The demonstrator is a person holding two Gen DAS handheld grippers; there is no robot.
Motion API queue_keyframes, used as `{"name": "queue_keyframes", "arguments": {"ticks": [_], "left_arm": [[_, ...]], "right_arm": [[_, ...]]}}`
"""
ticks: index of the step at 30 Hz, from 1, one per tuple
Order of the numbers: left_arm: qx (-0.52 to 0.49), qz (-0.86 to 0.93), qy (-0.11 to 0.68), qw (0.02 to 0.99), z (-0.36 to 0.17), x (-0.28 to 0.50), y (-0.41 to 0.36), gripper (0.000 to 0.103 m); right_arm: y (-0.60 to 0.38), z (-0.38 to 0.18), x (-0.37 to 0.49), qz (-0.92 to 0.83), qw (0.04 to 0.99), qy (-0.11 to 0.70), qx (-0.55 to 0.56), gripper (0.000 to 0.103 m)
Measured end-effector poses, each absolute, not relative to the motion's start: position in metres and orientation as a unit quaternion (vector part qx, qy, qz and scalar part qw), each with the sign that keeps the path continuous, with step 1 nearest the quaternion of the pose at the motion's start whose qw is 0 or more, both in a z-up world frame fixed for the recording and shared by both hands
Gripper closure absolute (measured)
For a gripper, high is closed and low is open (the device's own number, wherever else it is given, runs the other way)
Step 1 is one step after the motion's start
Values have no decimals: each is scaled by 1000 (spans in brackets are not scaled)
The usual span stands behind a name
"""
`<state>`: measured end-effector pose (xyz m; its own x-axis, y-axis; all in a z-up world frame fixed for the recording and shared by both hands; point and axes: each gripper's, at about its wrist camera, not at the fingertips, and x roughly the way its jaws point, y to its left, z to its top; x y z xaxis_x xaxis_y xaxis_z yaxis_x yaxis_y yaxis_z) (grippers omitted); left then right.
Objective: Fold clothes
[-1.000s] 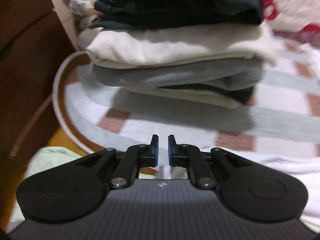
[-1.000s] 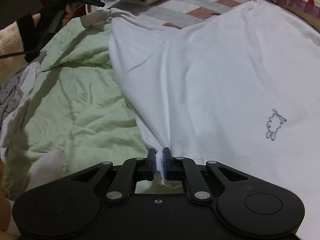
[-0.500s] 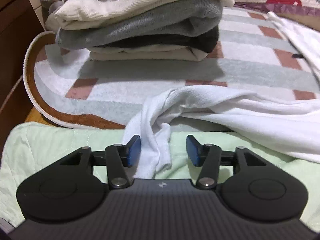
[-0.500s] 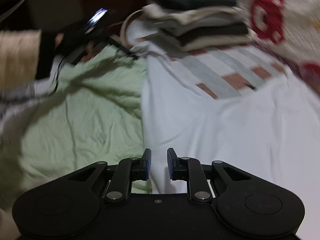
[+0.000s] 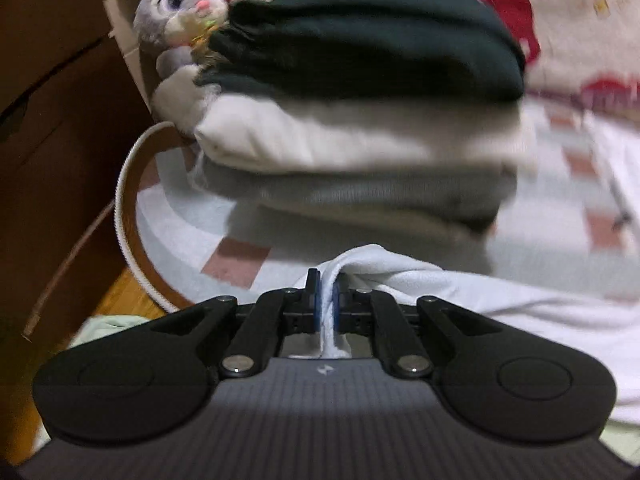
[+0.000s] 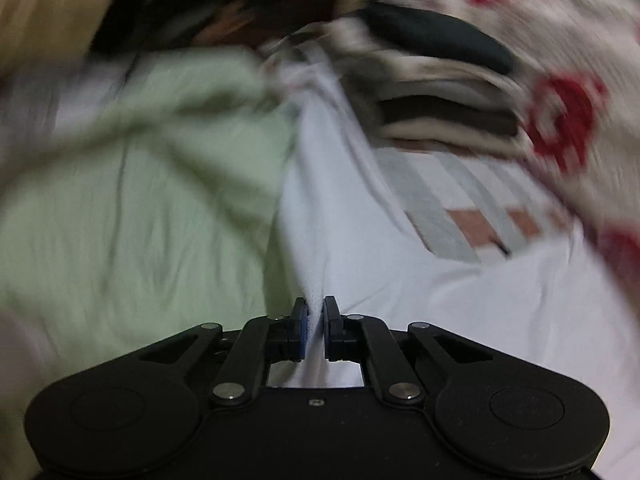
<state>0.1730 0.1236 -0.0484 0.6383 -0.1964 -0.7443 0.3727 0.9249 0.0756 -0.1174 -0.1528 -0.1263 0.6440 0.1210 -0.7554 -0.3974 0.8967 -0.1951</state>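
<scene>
A white garment (image 5: 480, 300) lies spread over the bed, reaching from the green sheet onto the checked mat. My left gripper (image 5: 328, 300) is shut on a bunched fold of it, just in front of a stack of folded clothes (image 5: 360, 120). In the blurred right wrist view the white garment (image 6: 400, 280) runs away from me as a ridge. My right gripper (image 6: 316, 320) is shut on that ridge's near end, with white cloth pinched between the blue pads. The stack of folded clothes (image 6: 440, 92) shows at the far right.
A pale green sheet (image 6: 140, 200) covers the left of the bed. The stack rests on a checked mat (image 5: 180, 220) with a brown rim. A grey plush toy (image 5: 176, 4) and dark wooden furniture (image 5: 48, 120) stand at left. A red-patterned quilt (image 6: 560, 120) lies behind.
Half a second ago my left gripper was open around the white fold; now it is shut on it. My right gripper, slightly open then, has shut on the cloth. Both views are swinging.
</scene>
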Motion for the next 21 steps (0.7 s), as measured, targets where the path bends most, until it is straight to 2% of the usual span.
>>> {"name": "queue_keyframes", "arguments": {"ticks": [5,8,10,12,14,21], "left_arm": [[-36,-138,463,875,-66,216,133,91],[-37,-129,461,877,-86,217,120,88],[-6,-116,440,891,-94,212,109,71],[21,-105,411,905,-100,209,106,62],[34,-94,388,916,-104,211,109,62],[-4,-136,406,904,-114,210,130,62]], "right_arm": [[-201,-134,-104,105,900,421,-49,96],[-230,-138,-96,79,898,432,27,96],[-249,-141,-91,62,893,438,77,96],[-268,-144,-85,44,886,443,127,96],[-283,-146,-81,30,879,446,165,95],[-285,-144,-79,26,884,446,137,89]]}}
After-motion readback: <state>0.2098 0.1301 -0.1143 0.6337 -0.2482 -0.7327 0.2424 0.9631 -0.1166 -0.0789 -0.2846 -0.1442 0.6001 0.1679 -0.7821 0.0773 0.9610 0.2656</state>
